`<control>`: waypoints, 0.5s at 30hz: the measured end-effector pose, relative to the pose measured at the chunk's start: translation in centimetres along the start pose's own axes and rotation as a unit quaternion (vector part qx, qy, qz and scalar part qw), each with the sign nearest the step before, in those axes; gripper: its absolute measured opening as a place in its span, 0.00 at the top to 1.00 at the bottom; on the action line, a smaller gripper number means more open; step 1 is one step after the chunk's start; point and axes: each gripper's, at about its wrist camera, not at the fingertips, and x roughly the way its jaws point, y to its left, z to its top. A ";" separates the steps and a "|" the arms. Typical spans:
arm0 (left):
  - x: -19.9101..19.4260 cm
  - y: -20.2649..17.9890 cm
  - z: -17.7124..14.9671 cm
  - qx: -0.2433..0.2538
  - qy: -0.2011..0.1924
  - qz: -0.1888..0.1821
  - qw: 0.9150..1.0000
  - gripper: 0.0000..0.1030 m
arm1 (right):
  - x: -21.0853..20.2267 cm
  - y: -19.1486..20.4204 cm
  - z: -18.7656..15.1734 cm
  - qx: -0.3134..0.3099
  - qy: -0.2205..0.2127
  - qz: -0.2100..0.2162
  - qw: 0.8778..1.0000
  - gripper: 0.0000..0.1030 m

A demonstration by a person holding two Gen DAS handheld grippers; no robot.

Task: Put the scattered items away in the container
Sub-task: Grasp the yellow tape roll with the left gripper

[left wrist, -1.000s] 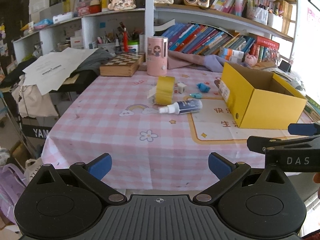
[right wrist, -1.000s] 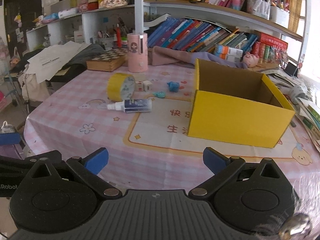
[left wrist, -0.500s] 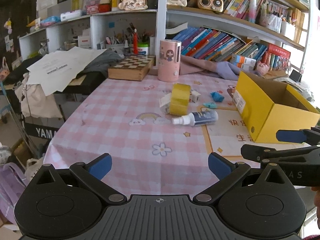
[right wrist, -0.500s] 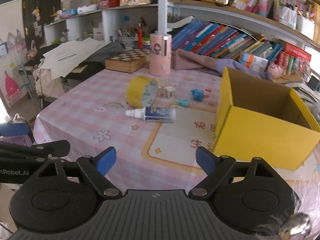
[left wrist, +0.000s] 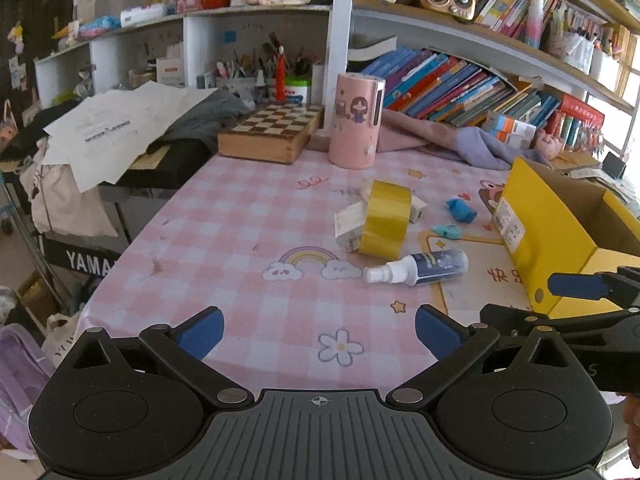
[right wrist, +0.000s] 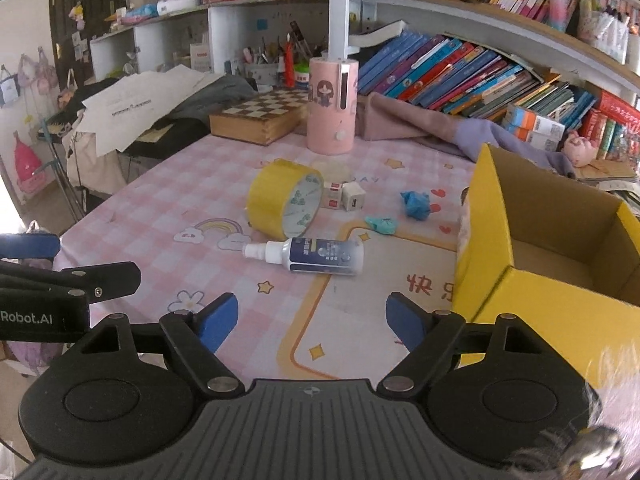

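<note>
Currently we hold both tools above the near edge of the table [left wrist: 224,216], neither touching anything. Our left gripper [left wrist: 318,326] is released, fingers spread wide with nothing between them; our right gripper [right wrist: 312,316] is likewise spread and empty.

Scattered items sit in a loose cluster mid-table:
- spray bottle [right wrist: 316,255], lying on its side, nozzle pointing left, nearest to us;
- yellow tape roll [right wrist: 282,202], standing on edge, just behind the bottle;
- two small white cubes [right wrist: 344,196], just beside the roll;
- crumpled blue piece [right wrist: 416,204] and a small teal piece [right wrist: 382,224], between the roll and the box.

Yellow cardboard box [right wrist: 532,312] stands open-topped at the right of the cluster; we see only bare cardboard floor inside. None of the items is in it yet, so we judge the task barely begun.

Right gripper points roughly at the bottle, which lies crosswise to the fingers — probably the first pick. Being round, it may roll when pinched.
</note>
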 end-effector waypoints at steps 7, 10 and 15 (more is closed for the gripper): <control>2.8 0.0 1.7 -0.002 0.013 -0.003 1.000 0.01 | 3.6 -0.5 1.4 -0.013 0.024 0.007 1.000 0.21; 4.0 -0.1 2.7 0.000 0.014 -0.005 1.000 0.01 | 5.2 -1.0 2.1 -0.012 0.035 0.009 0.999 0.21; 6.0 -0.3 5.0 0.003 0.010 -0.015 1.000 0.01 | 7.6 -1.5 3.3 -0.020 0.050 0.016 0.998 0.21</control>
